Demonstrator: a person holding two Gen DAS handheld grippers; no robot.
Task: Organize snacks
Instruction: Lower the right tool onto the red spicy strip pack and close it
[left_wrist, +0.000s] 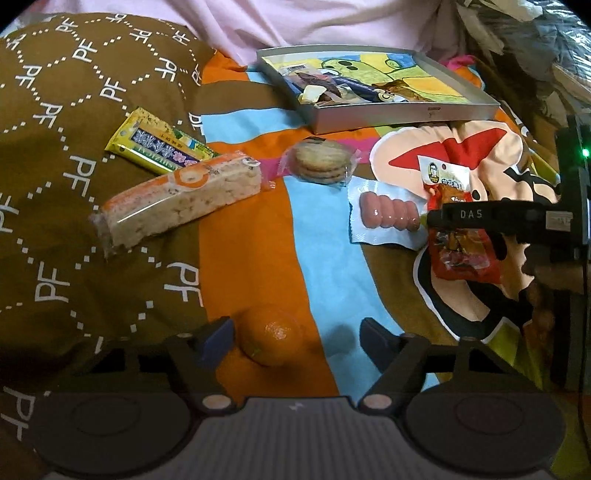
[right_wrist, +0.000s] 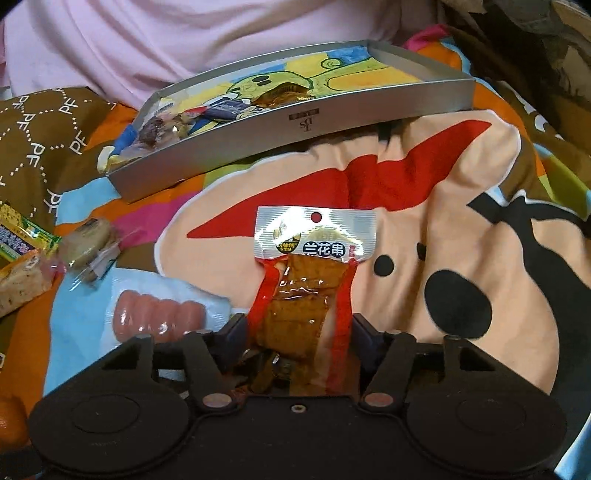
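Note:
A small orange (left_wrist: 271, 338) lies on the bedspread between the fingers of my left gripper (left_wrist: 295, 339). It sits beside the left finger, with a clear gap to the right one, so this gripper is open. A red and silver packet of brown tofu snack (right_wrist: 306, 280) lies lengthwise between the fingers of my right gripper (right_wrist: 300, 332). Its pads sit against both long edges of the packet. In the left wrist view one of the right gripper's fingers (left_wrist: 461, 216) crosses that packet (left_wrist: 458, 254). The grey tin tray (left_wrist: 406, 118) (right_wrist: 295, 133) holds several wrapped snacks.
On the cartoon bedspread lie a sealed pack of pink sausages (left_wrist: 388, 216) (right_wrist: 159, 317), wrapped biscuits (left_wrist: 319, 162), a long rice-cracker bar (left_wrist: 181, 199) and a yellow-green packet (left_wrist: 159, 144). A person in pink clothing (left_wrist: 295, 22) sits behind the tray.

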